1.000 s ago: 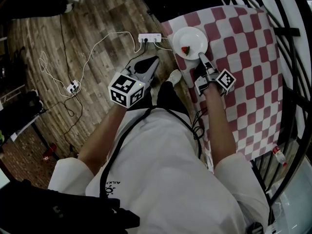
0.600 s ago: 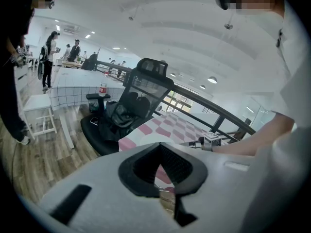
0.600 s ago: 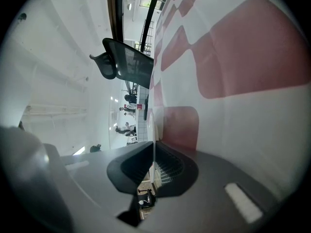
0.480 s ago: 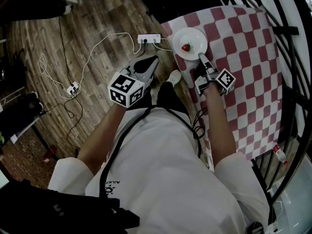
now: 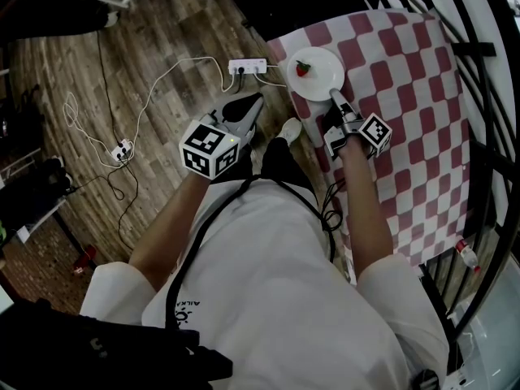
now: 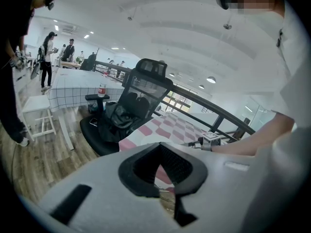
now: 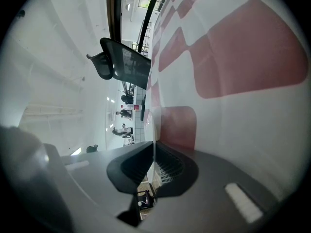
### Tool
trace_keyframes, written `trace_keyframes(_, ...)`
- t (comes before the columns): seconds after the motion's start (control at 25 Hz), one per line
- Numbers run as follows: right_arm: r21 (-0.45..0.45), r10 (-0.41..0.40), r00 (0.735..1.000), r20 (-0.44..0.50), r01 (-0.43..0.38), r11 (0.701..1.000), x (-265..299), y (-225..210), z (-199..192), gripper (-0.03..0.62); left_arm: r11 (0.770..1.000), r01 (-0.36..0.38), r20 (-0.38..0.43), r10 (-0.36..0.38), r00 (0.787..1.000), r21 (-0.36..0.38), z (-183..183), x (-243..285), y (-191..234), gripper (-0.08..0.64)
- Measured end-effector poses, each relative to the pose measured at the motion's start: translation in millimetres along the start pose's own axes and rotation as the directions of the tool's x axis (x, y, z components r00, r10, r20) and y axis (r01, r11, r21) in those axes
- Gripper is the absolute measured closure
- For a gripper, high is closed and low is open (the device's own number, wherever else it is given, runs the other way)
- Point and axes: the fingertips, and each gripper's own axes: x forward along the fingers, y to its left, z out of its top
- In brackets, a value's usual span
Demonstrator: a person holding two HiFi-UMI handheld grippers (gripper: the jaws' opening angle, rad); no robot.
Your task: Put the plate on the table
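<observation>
While clamping the rim of the white plate (image 5: 323, 62) in the right gripper (image 5: 334, 96) fingers, holds it, strawberry (image 5: 303, 69) aboard, at the checked table (image 5: 406, 112) corner; left gripper (image 5: 257, 101) fingers pressed together, empty, over the wooden floor (image 5: 162, 31).

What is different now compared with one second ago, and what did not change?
The red berry slid across the plate, away from the person, toward its far left rim. Nothing was taken hold of or let go. The right gripper stays shut on the plate's near rim at the corner of the checked table. The left gripper stays shut and empty over the floor.
</observation>
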Motion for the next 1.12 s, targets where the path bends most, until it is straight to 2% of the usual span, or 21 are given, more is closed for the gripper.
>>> trace_keyframes(0.4,-0.003,-0.034,0.999,0.009,0.034,0.999,-1.0,0.5,-0.4,0.558,1.000,0.003,0.003,-0.003,1.000,0.007,1.8,-4.4,-1.8,0.555)
trace_keyframes(0.8,-0.034,-0.061,0.998,0.029,0.062,0.997,-6.9,10.9,-1.3,0.445,0.999,0.023,0.018,-0.024,1.000,0.024,7.2,-11.2,-8.3,0.555)
trace_keyframes(1.12,-0.044,-0.077,0.995,0.062,0.079,0.996,-23.8,16.3,-5.9,0.436,0.997,0.055,0.039,-0.057,0.998,0.060,16.8,-18.3,-15.3,0.555)
